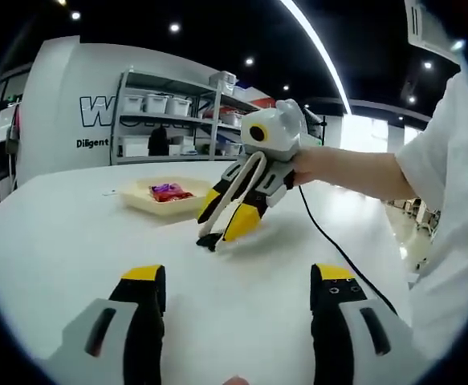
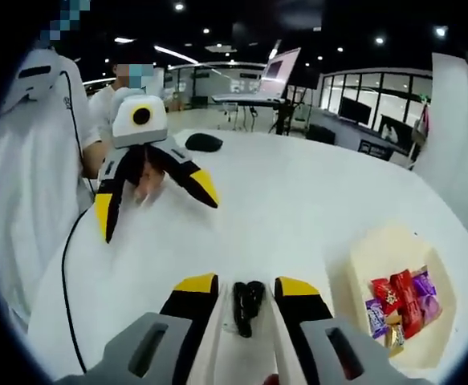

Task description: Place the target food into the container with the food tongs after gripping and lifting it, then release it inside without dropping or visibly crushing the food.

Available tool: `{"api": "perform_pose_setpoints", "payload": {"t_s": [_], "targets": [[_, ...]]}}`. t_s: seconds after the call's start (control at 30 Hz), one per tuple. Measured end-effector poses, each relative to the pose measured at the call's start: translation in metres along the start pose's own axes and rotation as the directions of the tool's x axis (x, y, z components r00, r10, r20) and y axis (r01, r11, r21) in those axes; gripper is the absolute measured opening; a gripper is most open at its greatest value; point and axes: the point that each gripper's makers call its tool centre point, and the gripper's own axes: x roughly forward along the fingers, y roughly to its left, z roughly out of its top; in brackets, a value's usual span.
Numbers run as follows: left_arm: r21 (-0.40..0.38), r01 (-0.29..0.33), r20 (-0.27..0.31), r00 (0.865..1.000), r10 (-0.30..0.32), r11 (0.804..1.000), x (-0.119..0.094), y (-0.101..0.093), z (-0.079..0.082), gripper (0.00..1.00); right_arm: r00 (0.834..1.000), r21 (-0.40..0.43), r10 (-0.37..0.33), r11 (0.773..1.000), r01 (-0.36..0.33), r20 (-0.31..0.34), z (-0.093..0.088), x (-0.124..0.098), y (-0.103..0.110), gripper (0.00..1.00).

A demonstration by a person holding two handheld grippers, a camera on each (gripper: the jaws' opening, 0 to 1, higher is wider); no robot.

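Nearest in the left gripper view, the left gripper [image 1: 238, 293] hangs just over the white desk [image 1: 73, 249] with its jaws spread wide and nothing between them. In the right gripper view, the right gripper [image 2: 246, 290] has its jaws drawn close on the tongs [image 2: 247, 306], whose dark tips reach forward between the yellow pads; in the left gripper view the tongs' pale arms [image 1: 232, 192] slant down to the desk. The food [image 2: 400, 306], a small heap of red and purple wrapped pieces, lies in a shallow cream tray [image 2: 378, 249] off to the side, well apart from the tong tips. Those wrappers look light, crinkly and probably slick, so a piece could squirt out of a hard pinch. I would take one across its middle, at the heap's edge, closing only until it holds.
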Motion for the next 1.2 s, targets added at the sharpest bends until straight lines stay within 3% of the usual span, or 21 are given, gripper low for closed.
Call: {"api": "perform_pose_setpoints", "payload": {"t_s": [0.3, 0.53, 1.07, 1.2], "targets": [[0.004, 0.005, -0.003, 1.000, -0.005, 1.000, 0.001, -0.001, 0.000, 0.70, 0.994, 0.020, -0.100, 0.995, 0.101, -0.043, -0.001, 0.000, 0.000, 0.16], [0.012, 0.010, -0.008, 1.000, -0.009, 1.000, 0.003, -0.002, 0.001, 0.69, 0.989, 0.041, -0.148, 0.988, 0.149, -0.030, -0.004, -0.004, -0.003, 0.15], [-0.004, 0.018, -0.022, 1.000, -0.018, 1.000, 0.006, -0.002, -0.002, 0.64, 0.983, 0.083, -0.178, 0.981, 0.173, 0.047, 0.002, -0.009, -0.001, 0.16], [-0.043, 0.024, -0.049, 0.998, -0.026, 0.999, 0.011, -0.002, -0.005, 0.59, 0.982, 0.095, -0.180, 0.980, 0.174, 0.063, 0.003, -0.010, 0.001, 0.16]]}}
